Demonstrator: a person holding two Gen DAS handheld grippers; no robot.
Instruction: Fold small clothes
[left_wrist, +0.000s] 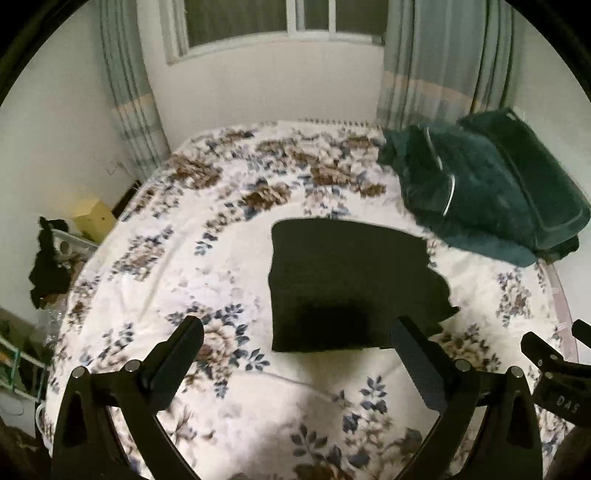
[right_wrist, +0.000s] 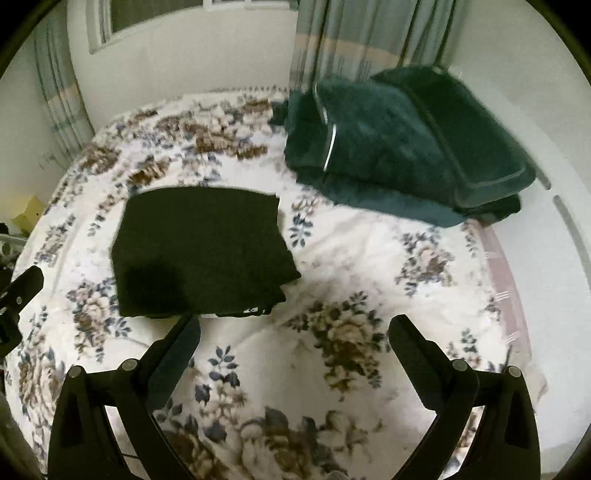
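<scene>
A bed with a white floral quilt (left_wrist: 229, 258) fills most of both views; a folded dark teal blanket (left_wrist: 487, 192) sits at the upper right of it, below the striped curtains (left_wrist: 436, 62); the black folded garment (left_wrist: 347, 288) lies flat mid-frame in the left wrist view, left of centre in the right wrist view; the left gripper (left_wrist: 295, 332) spreads wide and empty just short of its near edge; the right gripper (right_wrist: 295, 328) gapes wide over bare quilt; white lettering reading "DAS" marks the right gripper's body at the left view's lower right.
</scene>
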